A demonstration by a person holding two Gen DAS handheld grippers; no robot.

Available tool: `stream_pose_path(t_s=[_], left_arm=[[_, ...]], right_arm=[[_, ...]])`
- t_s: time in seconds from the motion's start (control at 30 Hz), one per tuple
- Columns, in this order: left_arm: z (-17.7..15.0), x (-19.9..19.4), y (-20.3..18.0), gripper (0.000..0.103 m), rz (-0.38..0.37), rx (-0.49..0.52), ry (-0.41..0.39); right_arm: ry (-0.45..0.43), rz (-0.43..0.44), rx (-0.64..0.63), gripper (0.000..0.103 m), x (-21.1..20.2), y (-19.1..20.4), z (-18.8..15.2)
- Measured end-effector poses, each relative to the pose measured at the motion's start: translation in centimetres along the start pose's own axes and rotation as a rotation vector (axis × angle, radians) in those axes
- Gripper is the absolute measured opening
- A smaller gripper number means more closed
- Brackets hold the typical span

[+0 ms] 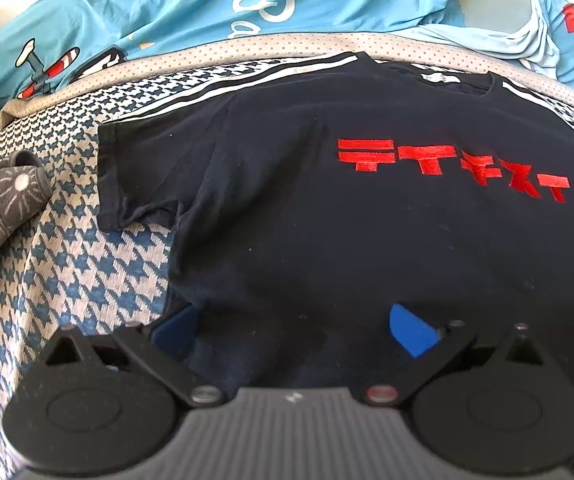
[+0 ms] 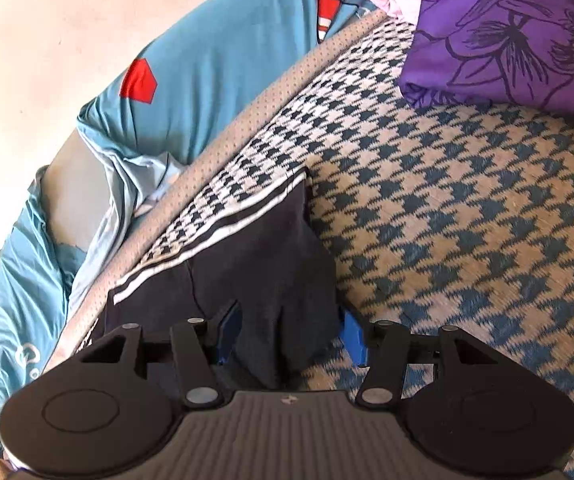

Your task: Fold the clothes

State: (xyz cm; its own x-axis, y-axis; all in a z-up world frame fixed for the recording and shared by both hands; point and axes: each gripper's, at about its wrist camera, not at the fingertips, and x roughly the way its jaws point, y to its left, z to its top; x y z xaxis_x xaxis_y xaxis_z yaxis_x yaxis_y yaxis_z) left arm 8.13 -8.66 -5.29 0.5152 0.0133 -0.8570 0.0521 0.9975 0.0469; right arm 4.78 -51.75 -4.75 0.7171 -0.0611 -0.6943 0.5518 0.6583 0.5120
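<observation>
A black T-shirt (image 1: 307,208) with red lettering lies flat, front up, on a houndstooth blanket (image 1: 87,260). My left gripper (image 1: 293,328) is open, its blue fingers (image 1: 409,330) spread over the shirt's lower hem near its left edge. In the right wrist view the shirt's striped sleeve (image 2: 263,256) lies between the fingers of my right gripper (image 2: 291,336), which is open around it, blue pads (image 2: 353,336) on either side of the cloth.
A turquoise printed quilt (image 1: 167,8) lies bunched behind the blanket, also in the right wrist view (image 2: 191,80). A grey patterned garment (image 1: 3,196) lies at the left. A purple flowered garment (image 2: 507,32) lies at the far right of the blanket (image 2: 467,220).
</observation>
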Motion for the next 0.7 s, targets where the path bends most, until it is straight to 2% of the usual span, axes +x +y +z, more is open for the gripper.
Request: stream_pose_path(t_s=[0.2, 0.4, 0.57, 0.7], left_arm=[[0.0, 0.1, 0.0, 0.103, 0.0, 0.003, -0.004], [0.1, 0.2, 0.2, 0.103, -0.005, -0.005, -0.003], [0.2, 0.3, 0.5, 0.103, -0.006, -0.011, -0.004], [0.3, 0.4, 0.6, 0.103, -0.006, -0.015, -0.003]], right_arm=[[-0.041, 0.002, -0.027, 0.052, 0.9, 0.6, 0.3], [-0.079, -0.013, -0.081, 0.046, 2.0, 1.3, 0.5], [-0.107, -0.032, -0.11, 0.023, 2.8, 1.6, 0.8], [-0.117, -0.025, -0.098, 0.011, 3.1, 1.5, 1.1]])
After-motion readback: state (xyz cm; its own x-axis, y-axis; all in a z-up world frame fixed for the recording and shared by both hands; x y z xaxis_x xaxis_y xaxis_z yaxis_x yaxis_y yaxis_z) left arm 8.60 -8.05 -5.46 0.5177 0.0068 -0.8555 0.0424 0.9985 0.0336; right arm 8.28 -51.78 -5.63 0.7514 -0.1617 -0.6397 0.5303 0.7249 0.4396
